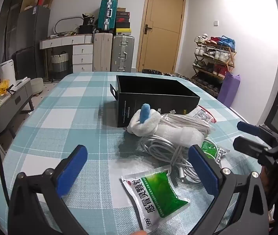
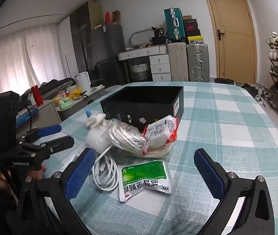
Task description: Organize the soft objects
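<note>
An open black box [image 1: 156, 101] [image 2: 144, 102] stands on the checked tablecloth. In front of it lies a pile: a white and blue plush toy [image 1: 145, 121] [image 2: 94, 120], a white rope bundle [image 1: 186, 122] [image 2: 125, 135], a coiled white cable [image 1: 166, 152] [image 2: 105, 174], a red-edged packet [image 1: 203, 115] [image 2: 161, 129] and two green sachets [image 1: 156, 192] [image 2: 144, 178]. My left gripper [image 1: 139, 168] is open, low over one green sachet. My right gripper [image 2: 144, 174] is open over the other sachet and the cable.
The table [image 1: 60, 117] fills the near view, its left edge by a grey side cabinet [image 1: 7, 105]. Suitcases [image 1: 122, 52], drawers [image 1: 82, 54], a door [image 1: 162, 29] and a shoe rack [image 1: 213, 60] stand at the back of the room.
</note>
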{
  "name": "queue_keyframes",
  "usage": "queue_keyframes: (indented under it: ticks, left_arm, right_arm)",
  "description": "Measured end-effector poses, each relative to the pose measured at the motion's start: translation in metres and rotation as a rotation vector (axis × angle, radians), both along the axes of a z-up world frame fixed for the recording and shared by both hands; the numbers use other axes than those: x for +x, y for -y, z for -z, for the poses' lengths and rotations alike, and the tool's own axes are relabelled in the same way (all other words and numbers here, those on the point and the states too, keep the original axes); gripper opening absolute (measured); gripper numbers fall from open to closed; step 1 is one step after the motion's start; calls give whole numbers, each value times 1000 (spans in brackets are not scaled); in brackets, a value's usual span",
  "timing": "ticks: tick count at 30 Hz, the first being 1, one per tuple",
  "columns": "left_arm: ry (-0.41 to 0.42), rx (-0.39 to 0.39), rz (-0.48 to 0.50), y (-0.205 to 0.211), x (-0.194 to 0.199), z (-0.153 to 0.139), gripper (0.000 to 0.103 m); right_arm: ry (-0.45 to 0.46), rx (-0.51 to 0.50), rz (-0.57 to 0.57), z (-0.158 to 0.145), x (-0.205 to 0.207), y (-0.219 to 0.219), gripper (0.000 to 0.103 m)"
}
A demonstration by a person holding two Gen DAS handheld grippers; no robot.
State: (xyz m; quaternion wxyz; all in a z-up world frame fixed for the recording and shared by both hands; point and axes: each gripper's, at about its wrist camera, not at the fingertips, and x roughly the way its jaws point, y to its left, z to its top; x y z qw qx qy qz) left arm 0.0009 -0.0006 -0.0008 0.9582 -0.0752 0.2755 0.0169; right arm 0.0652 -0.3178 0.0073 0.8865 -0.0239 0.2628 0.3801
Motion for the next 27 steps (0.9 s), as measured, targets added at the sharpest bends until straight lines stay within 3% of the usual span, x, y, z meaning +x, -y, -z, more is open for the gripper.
queue_keyframes:
  ticks: [9, 27]
  left_arm:
    - [6, 44, 6, 5, -1, -4, 103]
    - [25, 39, 14, 6, -5, -2, 103]
  right_arm:
    - [21, -15, -22, 1, -8, -5, 103]
    - [27, -22, -38, 10, -9, -8, 103]
